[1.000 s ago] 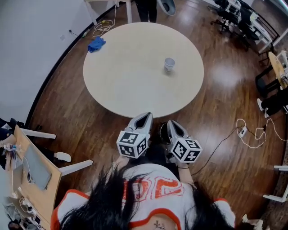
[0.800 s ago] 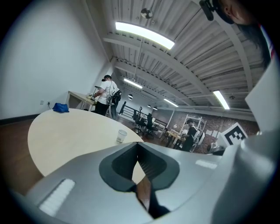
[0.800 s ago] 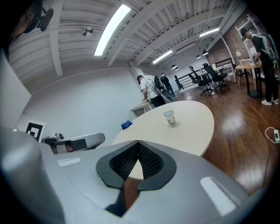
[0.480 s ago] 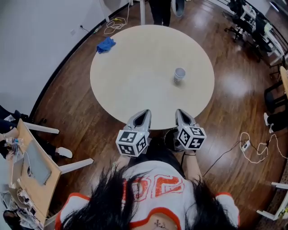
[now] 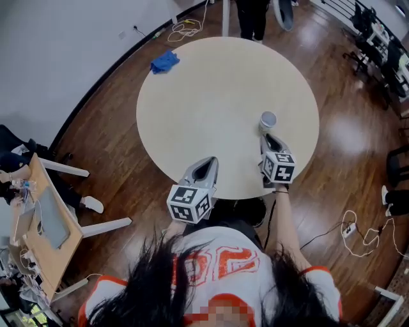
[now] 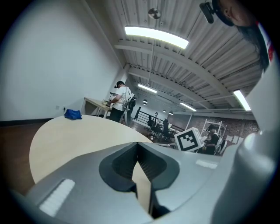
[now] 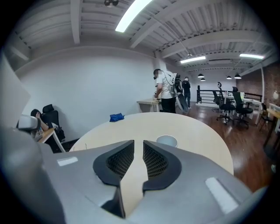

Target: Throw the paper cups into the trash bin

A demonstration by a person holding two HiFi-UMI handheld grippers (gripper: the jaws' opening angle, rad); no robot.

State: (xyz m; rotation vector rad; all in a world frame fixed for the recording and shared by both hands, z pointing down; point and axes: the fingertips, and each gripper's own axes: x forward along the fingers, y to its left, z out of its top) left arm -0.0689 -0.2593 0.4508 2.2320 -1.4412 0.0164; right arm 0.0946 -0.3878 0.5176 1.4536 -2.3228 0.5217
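An open-plan office with a dark wood floor: one round, pale table (image 5: 211, 96) holds a single paper cup (image 5: 268, 120), standing upright near its right edge, and what appears to be one blue cloth (image 5: 165, 62) at the far rim. Two grippers reach over the near edge. The right gripper (image 5: 268, 136) sits just short of the cup, its jaws opening with nothing between them. The left gripper (image 5: 207, 165), well apart from the cup, has its jaws closed and empty. One person (image 5: 250, 13) stands beyond the table.
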